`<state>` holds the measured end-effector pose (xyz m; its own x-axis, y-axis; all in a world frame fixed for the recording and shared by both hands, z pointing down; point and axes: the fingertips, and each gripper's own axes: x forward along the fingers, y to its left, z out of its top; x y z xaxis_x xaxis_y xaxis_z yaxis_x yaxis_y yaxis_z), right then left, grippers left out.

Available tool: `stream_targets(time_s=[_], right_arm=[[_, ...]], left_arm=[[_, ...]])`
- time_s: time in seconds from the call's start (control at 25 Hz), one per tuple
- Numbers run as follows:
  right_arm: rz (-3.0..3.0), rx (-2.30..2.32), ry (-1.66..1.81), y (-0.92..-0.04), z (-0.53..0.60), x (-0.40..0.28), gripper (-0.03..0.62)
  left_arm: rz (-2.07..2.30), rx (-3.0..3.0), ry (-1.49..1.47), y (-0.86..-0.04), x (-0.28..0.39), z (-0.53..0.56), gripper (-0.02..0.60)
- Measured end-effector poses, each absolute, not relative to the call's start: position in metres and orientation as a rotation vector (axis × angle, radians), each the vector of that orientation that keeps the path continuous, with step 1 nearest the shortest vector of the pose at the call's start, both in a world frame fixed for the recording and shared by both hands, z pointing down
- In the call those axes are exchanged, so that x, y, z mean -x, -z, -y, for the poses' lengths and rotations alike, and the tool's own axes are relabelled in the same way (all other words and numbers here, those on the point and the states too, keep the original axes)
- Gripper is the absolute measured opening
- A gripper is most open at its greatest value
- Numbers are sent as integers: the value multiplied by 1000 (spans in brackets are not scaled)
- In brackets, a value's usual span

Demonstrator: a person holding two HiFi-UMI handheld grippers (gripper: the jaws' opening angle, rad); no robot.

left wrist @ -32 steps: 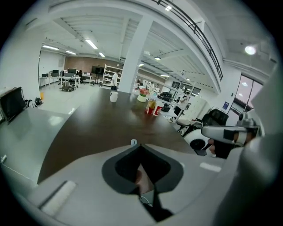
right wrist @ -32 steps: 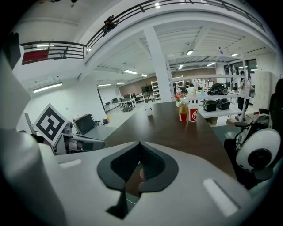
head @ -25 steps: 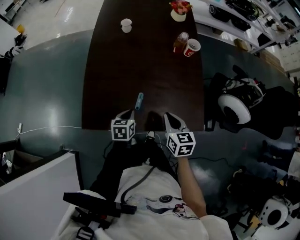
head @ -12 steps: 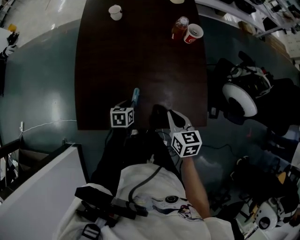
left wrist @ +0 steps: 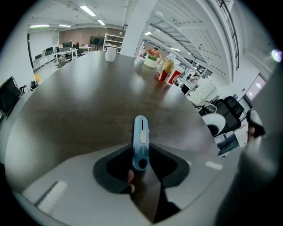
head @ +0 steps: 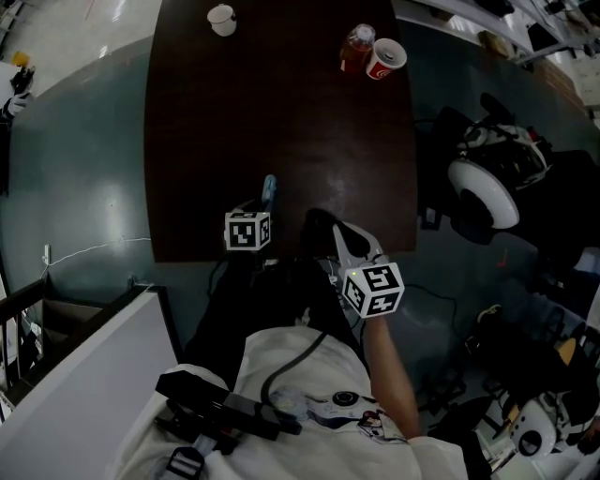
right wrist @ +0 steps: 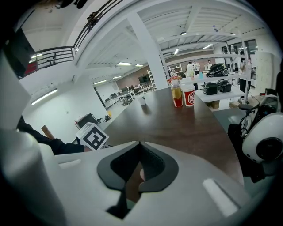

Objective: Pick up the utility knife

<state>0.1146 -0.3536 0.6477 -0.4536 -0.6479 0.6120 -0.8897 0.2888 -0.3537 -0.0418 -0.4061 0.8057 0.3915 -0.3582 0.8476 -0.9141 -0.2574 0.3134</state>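
Note:
The blue utility knife (head: pixel 270 187) lies flat on the dark brown table (head: pixel 281 112), close to its near edge and pointing away from me. My left gripper (head: pixel 261 206) is tipped down over the knife's near end. In the left gripper view its jaws have just been opening and stand apart, with the knife (left wrist: pixel 141 141) between them and a gap on each side. My right gripper (head: pixel 321 223) hovers at the table's near edge, to the right of the knife. The right gripper view shows its jaws (right wrist: pixel 139 143) meeting at the tips with nothing in them.
At the table's far end stand a white cup (head: pixel 222 19), a bottle (head: pixel 356 47) and a red paper cup (head: pixel 386 58). A black office chair with a white round part (head: pixel 478 192) sits right of the table. A white partition (head: pixel 84 394) is at my lower left.
The left gripper has gone forward and down until its tips reach the knife's near end. The right gripper has hardly moved. The head view has shifted a little.

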Motion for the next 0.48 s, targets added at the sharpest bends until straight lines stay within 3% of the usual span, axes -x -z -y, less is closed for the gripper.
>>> stream_targets(time_s=[0.48], right_arm=[[2201,-1396,-969,-649,347,-120,2]], left_arm=[[1140,-1831,-902,-810,35,401,97]])
